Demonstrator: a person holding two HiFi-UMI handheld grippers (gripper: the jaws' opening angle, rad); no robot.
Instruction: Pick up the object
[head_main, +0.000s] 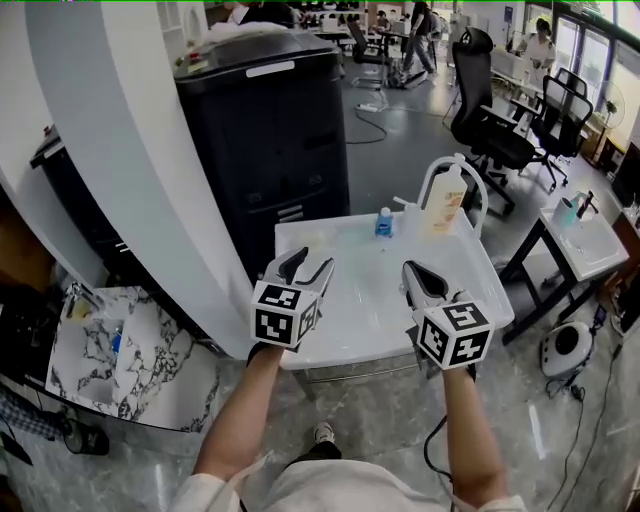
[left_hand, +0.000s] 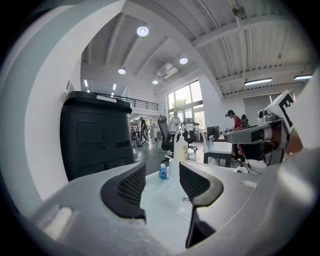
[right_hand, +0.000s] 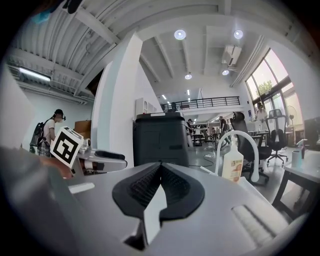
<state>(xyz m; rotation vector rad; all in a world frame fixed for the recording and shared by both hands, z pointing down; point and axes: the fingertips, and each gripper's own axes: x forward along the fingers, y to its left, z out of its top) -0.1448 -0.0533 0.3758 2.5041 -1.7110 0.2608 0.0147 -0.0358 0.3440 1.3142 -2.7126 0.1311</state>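
A small blue-capped bottle (head_main: 384, 222) stands at the far side of the white table (head_main: 350, 310); in the left gripper view the bottle (left_hand: 163, 171) shows well ahead, in line with the gap between the jaws. Beside it stands a taller pump bottle (head_main: 447, 202) (right_hand: 232, 163). My left gripper (head_main: 311, 263) (left_hand: 161, 186) hovers over the table's near left, open, nothing between its pads. Over the near right, my right gripper (head_main: 414, 272) (right_hand: 160, 169) is shut and holds nothing. Both are well short of the bottles.
A white curved pipe (head_main: 452, 165) arches over the pump bottle. A tall black copier (head_main: 270, 130) stands behind the table, a white pillar (head_main: 130, 160) to the left. Office chairs (head_main: 490, 120) and a small side table (head_main: 580, 240) are at the right, a marble-topped surface (head_main: 140, 350) at the lower left.
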